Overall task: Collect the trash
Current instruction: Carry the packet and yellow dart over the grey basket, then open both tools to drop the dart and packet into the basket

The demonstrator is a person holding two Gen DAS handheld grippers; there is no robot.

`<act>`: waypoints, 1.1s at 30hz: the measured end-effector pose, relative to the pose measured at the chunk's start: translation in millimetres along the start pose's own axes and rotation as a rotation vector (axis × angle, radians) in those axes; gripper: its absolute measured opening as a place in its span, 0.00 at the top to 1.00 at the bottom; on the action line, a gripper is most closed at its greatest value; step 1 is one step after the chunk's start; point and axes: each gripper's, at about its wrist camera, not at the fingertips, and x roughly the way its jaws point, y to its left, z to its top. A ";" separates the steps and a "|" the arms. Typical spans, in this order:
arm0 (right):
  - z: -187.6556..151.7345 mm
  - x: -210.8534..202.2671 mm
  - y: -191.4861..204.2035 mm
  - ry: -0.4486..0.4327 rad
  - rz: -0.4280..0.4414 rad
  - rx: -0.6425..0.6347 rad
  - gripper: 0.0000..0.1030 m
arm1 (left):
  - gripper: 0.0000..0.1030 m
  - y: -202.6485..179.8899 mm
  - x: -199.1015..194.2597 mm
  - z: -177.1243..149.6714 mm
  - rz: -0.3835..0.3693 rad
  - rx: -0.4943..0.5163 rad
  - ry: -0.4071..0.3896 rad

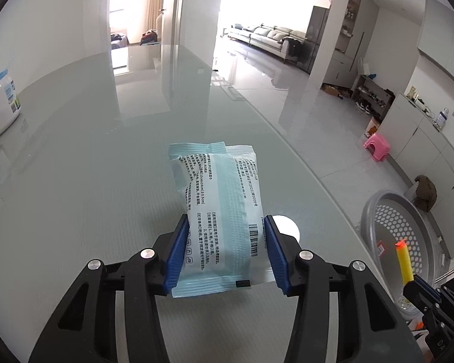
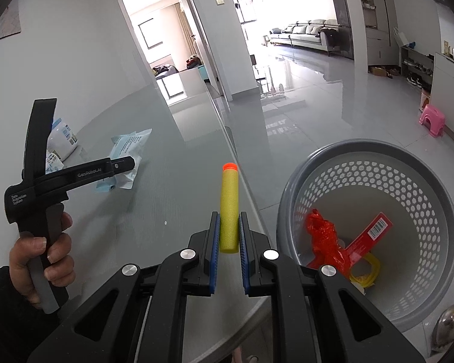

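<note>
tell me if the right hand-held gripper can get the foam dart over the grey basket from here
Probably yes. The right hand-held gripper is shut on the foam dart, and the grey basket stands open-topped just beside the table edge, with nothing between them.

Pale blue crinkled plastic wipes packet [image 1: 224, 211] with black print lies lengthwise on the glossy grey table. Yellow foam dart [image 2: 229, 208], orange-tipped, stands upright. Round grey perforated plastic basket [image 2: 439, 230] on the floor holds red crumpled wrapper [image 2: 324, 242], red flat box [image 2: 372, 233].
</note>
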 end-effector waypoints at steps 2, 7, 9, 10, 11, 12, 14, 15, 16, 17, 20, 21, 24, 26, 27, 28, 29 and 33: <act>-1.8 -5.4 -10.1 -0.004 -0.016 0.010 0.88 | 0.54 -18.9 -8.1 -1.9 -0.030 0.028 -0.015; -10.2 -23.7 -36.6 -0.031 -0.062 0.055 0.88 | 0.54 -69.7 -21.2 -10.9 -0.106 0.105 -0.030; -12.7 -31.7 -50.8 -0.044 -0.086 0.079 0.88 | 0.54 -92.1 -25.7 -17.4 -0.141 0.136 -0.029; -14.4 -35.5 -56.8 -0.049 -0.097 0.089 0.88 | 0.54 -103.0 -26.2 -21.4 -0.156 0.147 -0.024; -16.1 -40.0 -63.1 -0.055 -0.111 0.099 0.88 | 0.54 -114.1 -27.1 -23.9 -0.175 0.162 -0.018; -17.8 -44.4 -68.7 -0.061 -0.126 0.107 0.88 | 0.54 -126.5 -26.0 -26.0 -0.188 0.178 -0.013; -22.0 -51.5 -83.8 -0.069 -0.153 0.129 0.88 | 0.54 -144.7 -25.5 -32.8 -0.207 0.207 -0.007; -24.0 -53.4 -91.9 -0.069 -0.161 0.145 0.88 | 0.54 -154.3 -24.4 -35.7 -0.216 0.223 -0.003; -26.3 -54.7 -99.5 -0.069 -0.167 0.160 0.88 | 0.54 -161.5 -22.1 -37.5 -0.222 0.233 0.002; -28.3 -56.2 -106.8 -0.070 -0.172 0.177 0.88 | 0.54 -171.3 -19.1 -39.8 -0.232 0.247 0.011; -32.6 -56.8 -124.1 -0.069 -0.182 0.212 0.88 | 0.54 -191.4 -11.5 -47.6 -0.244 0.280 0.031; -34.8 -56.7 -127.1 -0.069 -0.183 0.217 0.88 | 0.54 -196.3 -8.2 -49.0 -0.245 0.289 0.037; -38.1 -53.1 -136.2 -0.066 -0.194 0.222 0.88 | 0.54 -210.8 1.0 -53.3 -0.246 0.312 0.054; -38.5 -50.2 -140.6 -0.063 -0.192 0.224 0.88 | 0.54 -220.3 5.8 -55.6 -0.244 0.323 0.062; -38.5 -48.4 -143.4 -0.061 -0.189 0.227 0.88 | 0.54 -221.1 6.7 -56.3 -0.241 0.326 0.064; -38.4 -47.0 -146.4 -0.059 -0.187 0.230 0.88 | 0.54 -223.6 8.0 -57.4 -0.240 0.329 0.067; -37.6 -46.8 -147.4 -0.059 -0.185 0.232 0.88 | 0.54 -223.5 8.7 -58.3 -0.239 0.331 0.070; -34.8 -45.4 -150.7 -0.065 -0.179 0.235 0.88 | 0.52 -228.2 12.5 -59.9 -0.231 0.333 0.080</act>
